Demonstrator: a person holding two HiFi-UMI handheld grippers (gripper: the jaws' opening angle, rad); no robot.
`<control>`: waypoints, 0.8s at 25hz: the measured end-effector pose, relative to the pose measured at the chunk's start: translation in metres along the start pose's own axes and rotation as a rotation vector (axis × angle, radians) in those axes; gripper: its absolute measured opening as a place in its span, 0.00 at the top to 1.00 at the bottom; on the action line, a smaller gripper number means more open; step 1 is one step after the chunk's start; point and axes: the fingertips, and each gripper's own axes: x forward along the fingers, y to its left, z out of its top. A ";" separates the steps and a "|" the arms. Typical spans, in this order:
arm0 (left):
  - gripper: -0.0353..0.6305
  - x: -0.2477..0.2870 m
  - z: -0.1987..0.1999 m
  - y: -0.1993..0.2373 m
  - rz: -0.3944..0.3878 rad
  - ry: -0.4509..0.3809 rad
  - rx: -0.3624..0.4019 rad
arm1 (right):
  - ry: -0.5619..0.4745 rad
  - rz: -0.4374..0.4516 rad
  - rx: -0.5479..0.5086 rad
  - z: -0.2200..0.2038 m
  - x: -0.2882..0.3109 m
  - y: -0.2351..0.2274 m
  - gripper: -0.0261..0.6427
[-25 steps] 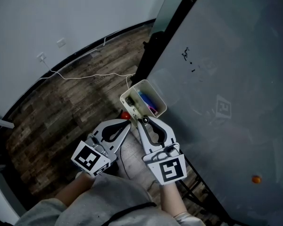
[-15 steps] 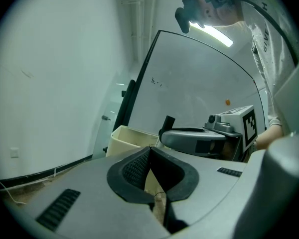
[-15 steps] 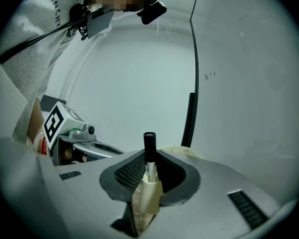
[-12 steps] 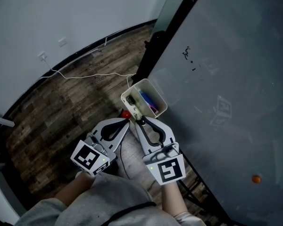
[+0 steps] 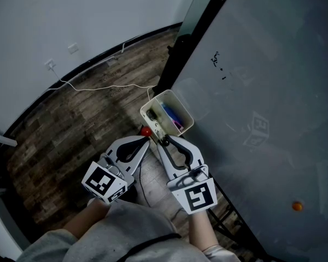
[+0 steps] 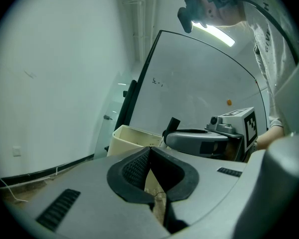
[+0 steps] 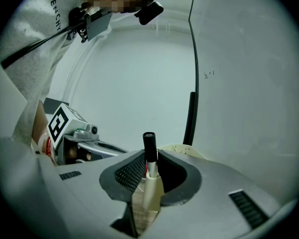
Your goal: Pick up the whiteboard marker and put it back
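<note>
The marker (image 7: 149, 142) is clenched in the right claw (image 7: 150, 157). Its white barrel is pinched between the two ribbed pads, and its black cap is seen standing up above the jaw tips. In the head view, the tips of this claw are held just at the near rim of the bin (image 5: 181, 103), a cream tub fixed at the lower edge of the whiteboard (image 5: 268, 91). Whether the marker touches the rim cannot be told. Blue and purple items are seen lying inside the bin.

The left claw (image 6: 149, 151) is shut with nothing in it: its pads are pressed together at the tips, and only an empty hollow is left behind them. It is held just beside the right claw, on its left, with both pointed towards the bin. The two claws are close together but are not seen to touch.

A few small black marks are seen on the whiteboard, and a small orange magnet (image 5: 298, 206) is stuck low on it, well apart from the bin. A red object (image 5: 145, 131) is partly seen below the bin, between the two claws' tips. A pale cable (image 5: 106, 86) is laid across the wooden floor (image 5: 82, 119) beneath.
</note>
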 end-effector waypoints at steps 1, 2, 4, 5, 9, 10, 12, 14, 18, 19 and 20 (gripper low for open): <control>0.92 0.000 0.000 0.000 0.001 0.001 -0.002 | 0.001 0.001 -0.001 -0.001 -0.001 0.000 0.85; 0.92 0.000 -0.001 0.000 0.002 0.002 -0.003 | 0.003 0.001 -0.002 -0.001 -0.001 0.000 0.85; 0.92 0.000 -0.001 0.000 0.002 0.002 -0.003 | 0.003 0.001 0.002 -0.002 -0.002 0.000 0.85; 0.92 0.001 -0.001 0.000 0.002 0.002 -0.003 | 0.001 0.000 0.003 -0.002 -0.002 0.000 0.85; 0.92 -0.001 -0.003 -0.001 0.004 0.006 -0.003 | 0.004 -0.001 0.005 -0.004 -0.004 0.000 0.85; 0.92 -0.001 -0.003 -0.001 0.005 0.007 -0.004 | 0.004 -0.002 0.005 -0.004 -0.004 0.001 0.85; 0.92 -0.003 -0.003 -0.002 0.005 0.006 -0.006 | 0.004 -0.003 0.001 -0.004 -0.005 0.001 0.85; 0.92 -0.003 -0.003 -0.002 0.006 0.003 -0.006 | 0.008 -0.004 -0.005 -0.006 -0.006 0.001 0.85; 0.92 -0.006 -0.004 -0.002 0.012 0.003 -0.006 | 0.014 -0.007 -0.002 -0.009 -0.007 0.001 0.85; 0.92 -0.006 -0.004 -0.001 0.014 0.003 -0.007 | 0.015 -0.007 -0.001 -0.009 -0.008 0.001 0.85; 0.92 -0.007 -0.004 -0.001 0.016 0.003 -0.008 | 0.015 -0.007 -0.001 -0.010 -0.008 0.001 0.85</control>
